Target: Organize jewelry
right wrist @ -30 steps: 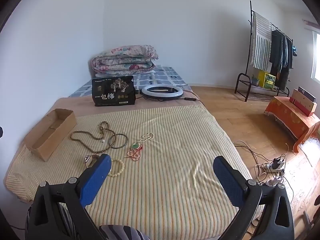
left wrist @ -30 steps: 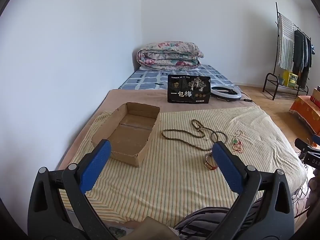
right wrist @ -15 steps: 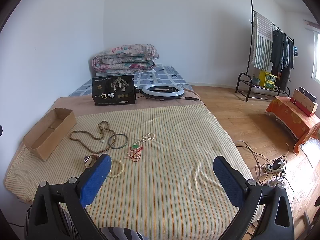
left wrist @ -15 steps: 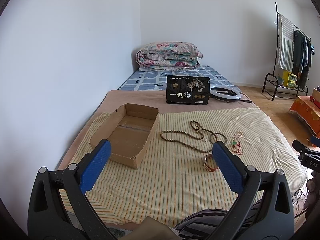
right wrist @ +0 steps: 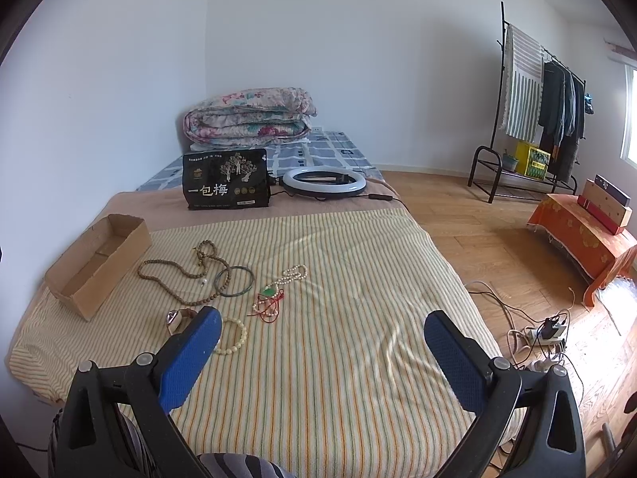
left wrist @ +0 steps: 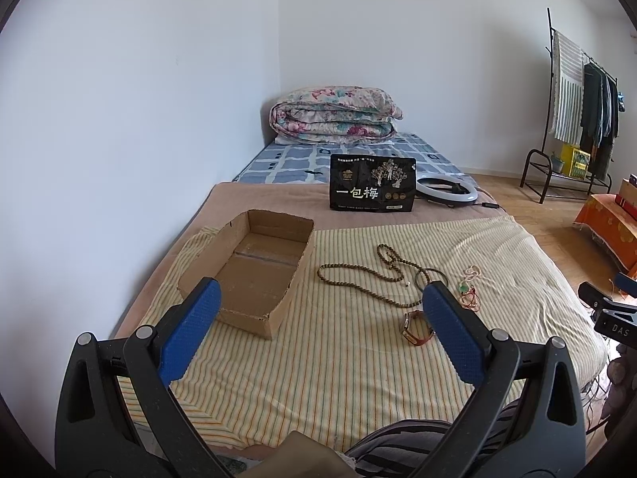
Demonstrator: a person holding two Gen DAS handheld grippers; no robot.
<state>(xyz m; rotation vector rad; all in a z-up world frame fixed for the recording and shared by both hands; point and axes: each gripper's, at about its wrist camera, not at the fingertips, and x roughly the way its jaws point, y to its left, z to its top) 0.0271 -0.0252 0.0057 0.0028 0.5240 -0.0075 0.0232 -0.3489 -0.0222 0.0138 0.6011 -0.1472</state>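
Note:
An open cardboard box (left wrist: 254, 271) (right wrist: 95, 259) lies at the left of the striped bed cloth (left wrist: 338, 358). Beside it lie a long brown bead necklace (left wrist: 370, 279) (right wrist: 179, 275), a dark bangle (right wrist: 234, 281), a pearl strand with a green pendant and red cord (right wrist: 278, 290), a cream bead bracelet (right wrist: 233, 336) and a watch (left wrist: 416, 326) (right wrist: 177, 316). My left gripper (left wrist: 318, 326) is open and empty, near the cloth's front edge. My right gripper (right wrist: 322, 342) is open and empty, to the right of the jewelry.
A black printed bag (left wrist: 372, 183) stands at the back of the cloth with a ring light (right wrist: 324, 181) beside it. A folded quilt (left wrist: 334, 115) lies further back. A clothes rack (right wrist: 533, 119), an orange-covered stand (right wrist: 585, 239) and floor cables (right wrist: 537, 330) are at the right.
Both views have shifted only slightly. Both grippers stay open and the jewelry has not moved.

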